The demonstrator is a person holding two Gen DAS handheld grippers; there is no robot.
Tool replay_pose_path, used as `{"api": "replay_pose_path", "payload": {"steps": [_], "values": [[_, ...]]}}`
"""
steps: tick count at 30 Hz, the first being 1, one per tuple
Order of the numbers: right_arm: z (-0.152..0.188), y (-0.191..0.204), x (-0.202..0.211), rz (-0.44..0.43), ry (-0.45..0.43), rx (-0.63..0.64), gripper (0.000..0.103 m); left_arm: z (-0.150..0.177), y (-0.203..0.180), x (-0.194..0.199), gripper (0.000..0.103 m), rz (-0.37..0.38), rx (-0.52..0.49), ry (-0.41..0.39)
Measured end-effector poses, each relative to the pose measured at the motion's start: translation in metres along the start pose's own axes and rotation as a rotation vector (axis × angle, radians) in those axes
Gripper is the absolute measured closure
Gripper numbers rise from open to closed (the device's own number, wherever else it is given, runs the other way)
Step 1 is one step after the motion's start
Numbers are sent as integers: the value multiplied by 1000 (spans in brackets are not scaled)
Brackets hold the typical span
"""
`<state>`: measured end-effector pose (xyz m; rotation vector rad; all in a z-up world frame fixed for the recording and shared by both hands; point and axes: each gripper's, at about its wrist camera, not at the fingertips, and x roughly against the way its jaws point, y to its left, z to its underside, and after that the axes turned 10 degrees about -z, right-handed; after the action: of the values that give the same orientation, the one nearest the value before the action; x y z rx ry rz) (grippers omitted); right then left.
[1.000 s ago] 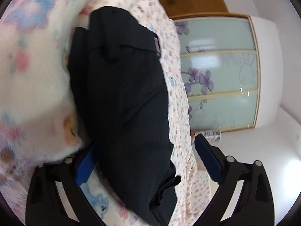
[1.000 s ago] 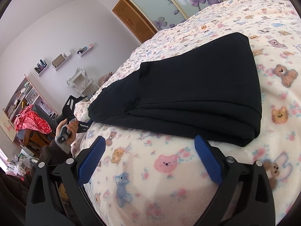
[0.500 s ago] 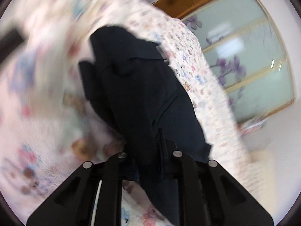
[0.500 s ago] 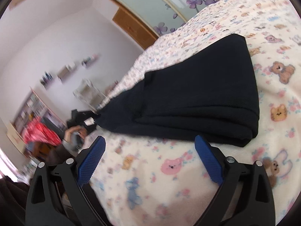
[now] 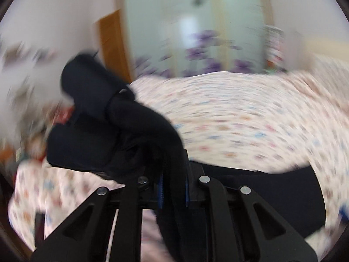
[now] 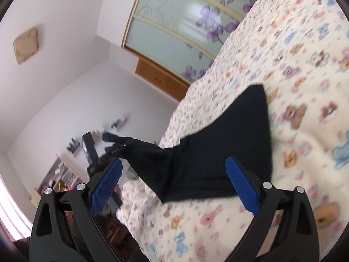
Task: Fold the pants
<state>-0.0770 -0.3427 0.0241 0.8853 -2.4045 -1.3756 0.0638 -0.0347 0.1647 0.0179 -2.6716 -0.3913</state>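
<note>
The black pants [image 6: 229, 152] lie partly folded on a bed with a cartoon-animal blanket [image 6: 305, 87]. My left gripper [image 5: 172, 187] is shut on one end of the pants [image 5: 104, 118] and holds it lifted off the bed; the cloth bunches over its fingers. In the right wrist view the left gripper [image 6: 115, 144] shows at the left with the raised end stretched up to it. My right gripper [image 6: 172, 185] is open and empty, just in front of the near edge of the pants.
A frosted wardrobe with purple flowers [image 6: 192, 21] and a wooden door [image 6: 161, 78] stand behind the bed. Shelves and clutter [image 6: 65, 174] are beyond the bed's left edge. The bed edge [image 6: 130, 207] drops off near my right gripper.
My left gripper closed on the end of the pants and lifted it up off the bed. My right gripper stayed open and tilted, moving closer to the pants.
</note>
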Motion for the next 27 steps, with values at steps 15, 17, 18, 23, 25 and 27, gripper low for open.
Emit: {"api": "replay_pose_path", "payload": {"steps": [15,17,18,23,25,27], "values": [[-19,-5,47,104,-208,21,5,111,-179,17,89,319,-455,77],[-18,-10,44,98,-202,2,5,105,-168,22,89,318,-424,51],[-18,-11,43,94,-197,-3,5,104,-162,28,89,317,-411,15],[-17,-19,32,92,-154,-22,5,129,-171,25,88,287,-510,-22],[-16,-24,24,66,-107,-56,5,132,-177,28,87,266,-528,-46],[-14,-28,11,17,-40,-92,6,127,-173,29,83,274,-507,-36]]}}
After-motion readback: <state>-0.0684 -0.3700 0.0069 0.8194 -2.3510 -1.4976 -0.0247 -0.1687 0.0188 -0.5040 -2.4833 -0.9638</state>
